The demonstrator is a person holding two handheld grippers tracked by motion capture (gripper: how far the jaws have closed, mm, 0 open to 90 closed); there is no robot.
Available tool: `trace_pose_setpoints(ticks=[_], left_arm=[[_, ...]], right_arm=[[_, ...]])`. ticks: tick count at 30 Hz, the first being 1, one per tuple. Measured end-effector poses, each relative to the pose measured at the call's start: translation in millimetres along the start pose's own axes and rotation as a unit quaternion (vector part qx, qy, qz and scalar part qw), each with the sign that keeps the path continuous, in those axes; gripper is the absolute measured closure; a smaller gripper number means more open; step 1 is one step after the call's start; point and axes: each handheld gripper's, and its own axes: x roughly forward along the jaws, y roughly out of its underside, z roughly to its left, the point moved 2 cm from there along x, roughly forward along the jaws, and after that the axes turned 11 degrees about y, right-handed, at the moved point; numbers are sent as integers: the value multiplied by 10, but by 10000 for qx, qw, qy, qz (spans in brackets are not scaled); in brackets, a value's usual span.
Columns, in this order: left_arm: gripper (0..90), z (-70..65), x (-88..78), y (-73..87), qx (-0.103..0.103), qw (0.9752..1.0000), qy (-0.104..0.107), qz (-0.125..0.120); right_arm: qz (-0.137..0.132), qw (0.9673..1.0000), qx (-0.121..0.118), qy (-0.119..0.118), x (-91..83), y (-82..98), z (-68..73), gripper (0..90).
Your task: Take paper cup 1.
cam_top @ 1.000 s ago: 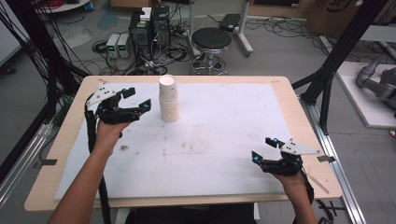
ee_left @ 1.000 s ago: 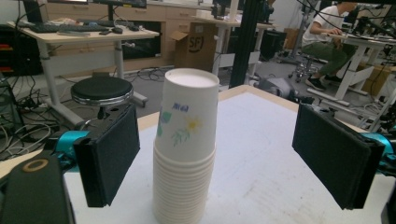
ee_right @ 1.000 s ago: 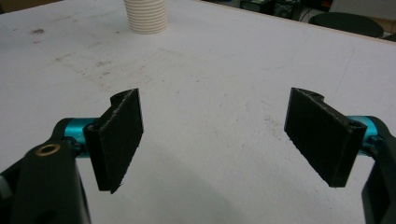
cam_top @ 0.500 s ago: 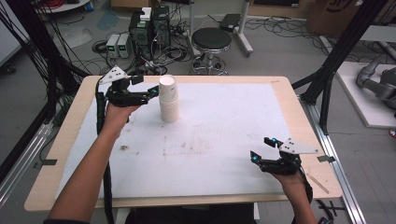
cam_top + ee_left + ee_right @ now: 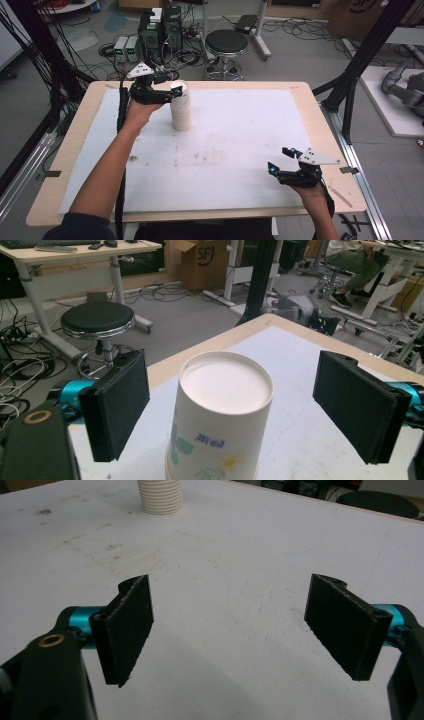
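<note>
While the stack of paper cups (image 5: 181,107) stands upturned at the bench's (image 5: 240,150) far left, it is straddled by the spread-wide left tool (image 5: 245,405); closing on the top cup seems next. The right tool (image 5: 245,630) is held spread, idle.

Each gripper, the left gripper (image 5: 170,91) at upper left of the high view and the right gripper (image 5: 281,160) at lower right, has a black body, flat rectangular black jaw pads on teal mounts, a grey three-cornered top plate and a trailing black cable. A brass-ringed screw hole marks each body. A dark sleeve (image 5: 80,229) covers the left upper arm.
</note>
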Motion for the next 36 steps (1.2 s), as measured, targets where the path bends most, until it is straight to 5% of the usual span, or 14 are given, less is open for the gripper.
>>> trace_pose_setpoints(ticks=[17, 25, 36], left_arm=[[201, 130, 268, 154, -172, 9994, 70, 281], [323, 123, 269, 163, -65, 9994, 133, 322], [338, 64, 158, 1, -48, 9999, 107, 91]], right_arm=[[28, 9999, -50, -118, 82, -26, 37, 201], [47, 9999, -35, -110, 75, -17, 28, 202], [45, 9999, -37, -91, 67, -17, 32, 202]])
